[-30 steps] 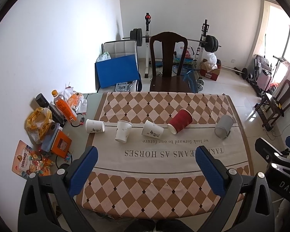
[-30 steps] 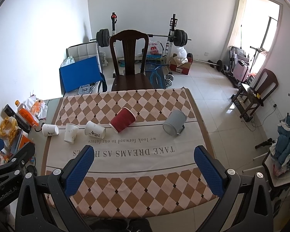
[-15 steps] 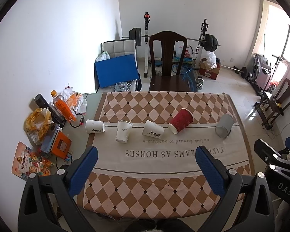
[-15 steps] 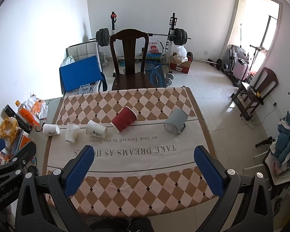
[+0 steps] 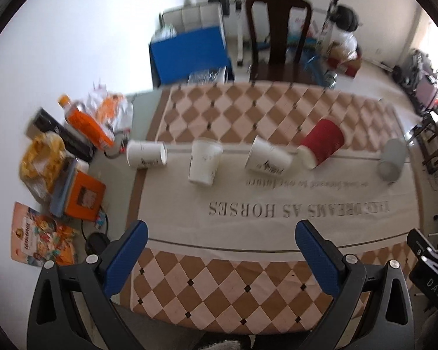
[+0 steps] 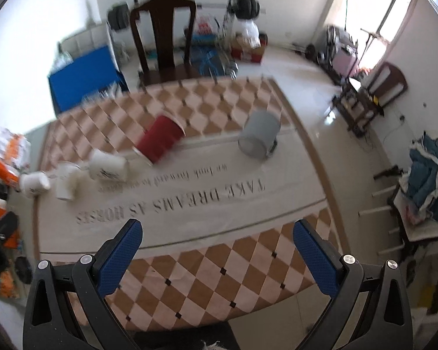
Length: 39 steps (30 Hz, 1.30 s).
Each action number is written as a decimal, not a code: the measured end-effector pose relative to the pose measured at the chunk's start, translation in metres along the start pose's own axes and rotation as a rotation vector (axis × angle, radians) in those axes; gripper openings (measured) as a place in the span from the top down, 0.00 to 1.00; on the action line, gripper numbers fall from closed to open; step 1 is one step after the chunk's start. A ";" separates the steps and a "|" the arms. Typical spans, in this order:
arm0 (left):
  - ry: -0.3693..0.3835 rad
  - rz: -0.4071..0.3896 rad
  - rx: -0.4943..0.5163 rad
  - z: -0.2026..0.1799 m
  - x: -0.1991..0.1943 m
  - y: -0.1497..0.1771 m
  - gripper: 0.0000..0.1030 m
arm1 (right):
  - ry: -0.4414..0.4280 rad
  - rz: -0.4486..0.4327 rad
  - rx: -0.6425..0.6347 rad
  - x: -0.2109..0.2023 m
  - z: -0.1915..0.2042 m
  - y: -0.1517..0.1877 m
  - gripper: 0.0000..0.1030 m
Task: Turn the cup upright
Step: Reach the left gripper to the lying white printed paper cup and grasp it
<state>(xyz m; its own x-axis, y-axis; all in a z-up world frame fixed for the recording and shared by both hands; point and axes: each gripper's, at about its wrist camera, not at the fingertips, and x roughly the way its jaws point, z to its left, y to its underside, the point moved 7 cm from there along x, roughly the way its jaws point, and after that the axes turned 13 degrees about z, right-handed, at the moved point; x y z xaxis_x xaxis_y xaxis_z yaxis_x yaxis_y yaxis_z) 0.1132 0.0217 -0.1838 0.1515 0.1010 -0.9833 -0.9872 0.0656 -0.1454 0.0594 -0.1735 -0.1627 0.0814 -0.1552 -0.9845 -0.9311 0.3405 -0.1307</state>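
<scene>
Several cups lie on their sides in a row across the table. In the left wrist view there are three white paper cups (image 5: 147, 154) (image 5: 203, 161) (image 5: 268, 158), a red cup (image 5: 321, 146) and a grey mug (image 5: 392, 162). The right wrist view shows the red cup (image 6: 160, 139) and the grey mug (image 6: 260, 136) with its handle to the right. My left gripper (image 5: 220, 234) is open and empty above the near part of the table. My right gripper (image 6: 217, 233) is open and empty, well short of the mug.
The table wears a checkered cloth (image 5: 219, 285) with printed text. Snacks, an orange bottle (image 5: 84, 124) and boxes crowd its left end. A dark wooden chair (image 5: 277, 32) stands behind the table. Gym weights and a blue board (image 5: 189, 52) stand at the back.
Both grippers have moved forward and down toward the table, so the cups look larger. The right view has tilted and swung toward the grey mug. No cup has moved.
</scene>
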 end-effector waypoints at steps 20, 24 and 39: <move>-0.016 0.274 -0.073 -0.062 0.164 -0.074 0.00 | 0.050 0.306 -0.104 0.215 0.039 -0.074 0.00; 0.127 0.352 -0.155 -0.071 0.182 -0.081 0.00 | 0.051 0.344 -0.101 0.240 0.039 -0.088 0.02; 0.608 0.441 -0.692 -0.043 0.235 -0.103 0.24 | 0.003 0.415 -0.022 0.281 0.040 -0.128 0.06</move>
<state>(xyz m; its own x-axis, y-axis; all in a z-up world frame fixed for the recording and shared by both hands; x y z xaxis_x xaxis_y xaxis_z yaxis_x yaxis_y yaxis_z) 0.2482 -0.0042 -0.4044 -0.0931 -0.5562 -0.8258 -0.7905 -0.4630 0.4010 0.2155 -0.2230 -0.4272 -0.3038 -0.0112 -0.9527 -0.8921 0.3545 0.2803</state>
